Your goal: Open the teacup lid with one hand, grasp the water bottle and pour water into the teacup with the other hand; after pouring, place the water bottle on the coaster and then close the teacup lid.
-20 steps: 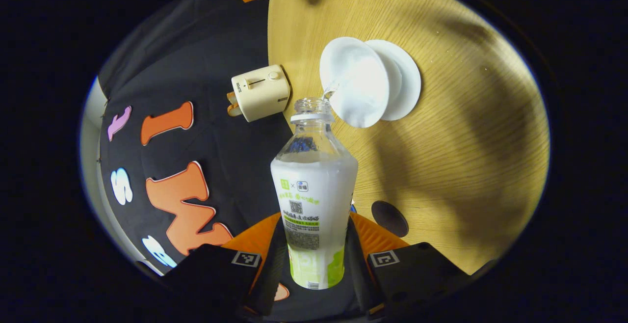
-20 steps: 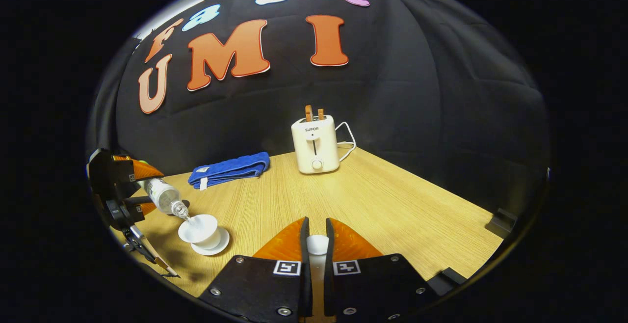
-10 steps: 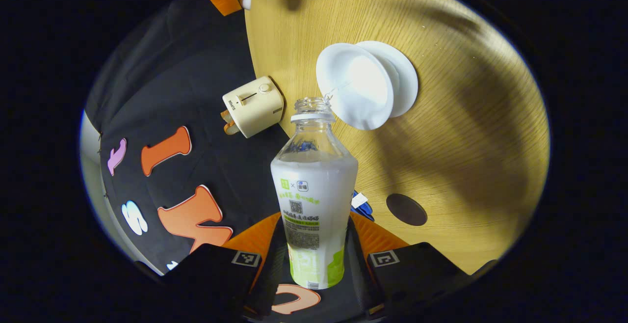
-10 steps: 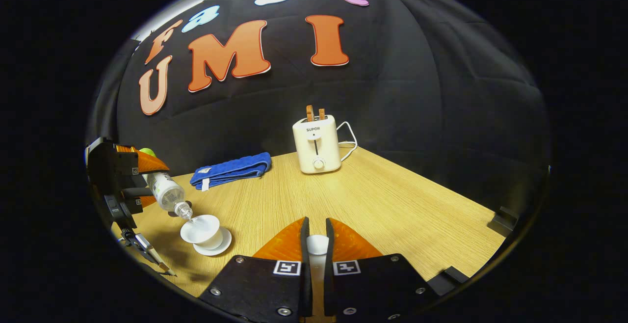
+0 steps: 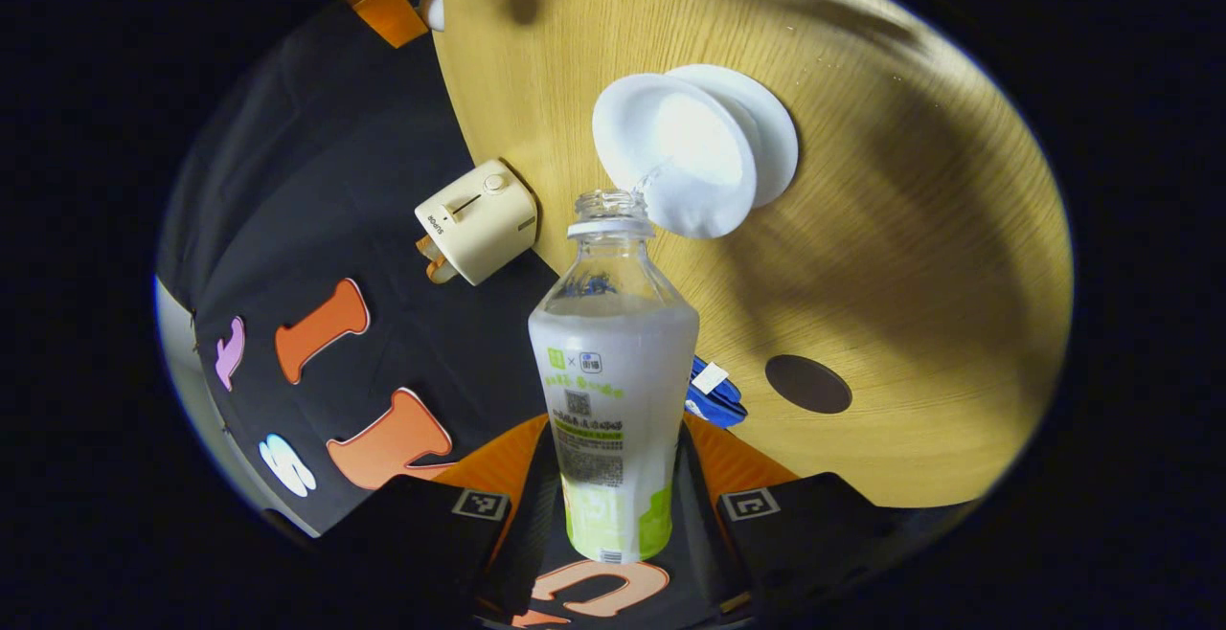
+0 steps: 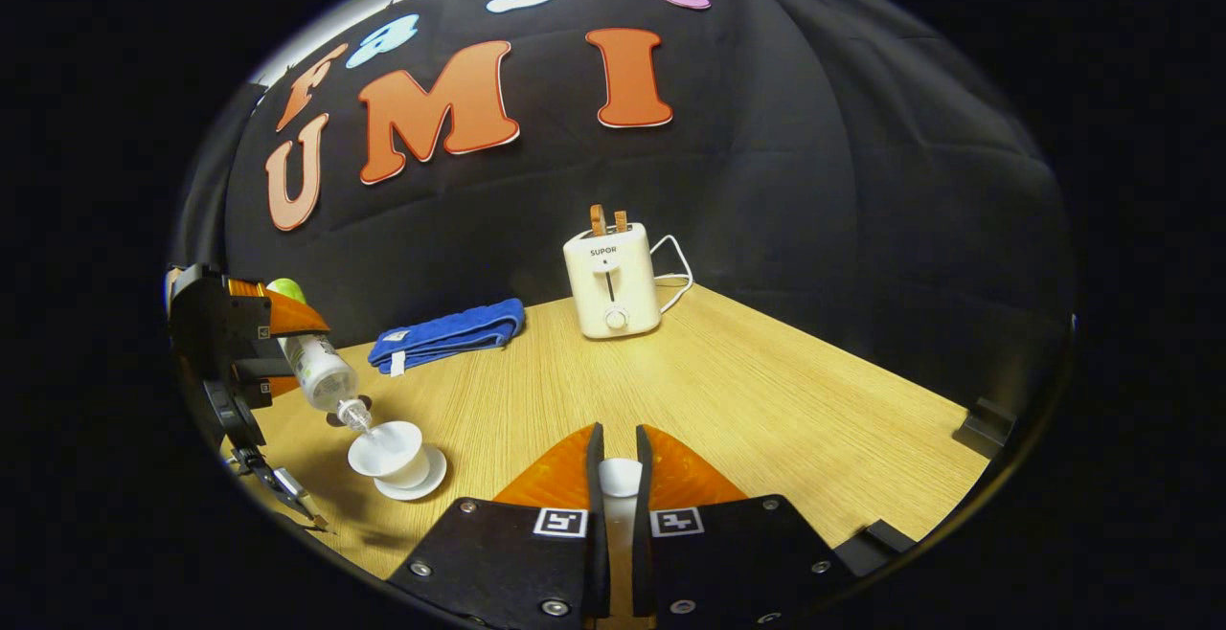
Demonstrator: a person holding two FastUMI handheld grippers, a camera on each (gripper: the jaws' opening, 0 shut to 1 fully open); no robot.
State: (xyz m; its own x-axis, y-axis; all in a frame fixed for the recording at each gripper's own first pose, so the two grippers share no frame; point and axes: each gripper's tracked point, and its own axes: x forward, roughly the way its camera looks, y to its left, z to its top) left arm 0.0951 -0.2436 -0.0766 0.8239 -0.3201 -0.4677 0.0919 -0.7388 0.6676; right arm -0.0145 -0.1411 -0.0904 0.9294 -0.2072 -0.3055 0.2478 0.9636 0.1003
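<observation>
My left gripper (image 5: 613, 477) is shut on a clear water bottle (image 5: 613, 362) with a white and green label. The bottle is tilted with its open mouth over the white teacup (image 5: 675, 151), which sits on a white saucer (image 5: 771, 123); a thin stream of water falls into the cup. A dark round coaster (image 5: 807, 383) lies on the table beside the bottle. In the right gripper view the tilted water bottle (image 6: 321, 376) and teacup (image 6: 388, 450) sit at far left. My right gripper (image 6: 613, 472) is shut on the white teacup lid (image 6: 619, 477), held above the table.
A cream toaster (image 6: 611, 278) with two slices and a cord stands at the back of the wooden table (image 6: 766, 400). A folded blue towel (image 6: 450, 333) lies to its left. The black cloth wall rises behind them.
The bottle has tipped a little further over the teacup, and water keeps running in. In the left gripper view the scene has rotated, so cup and toaster have drifted left. The right gripper has barely moved.
</observation>
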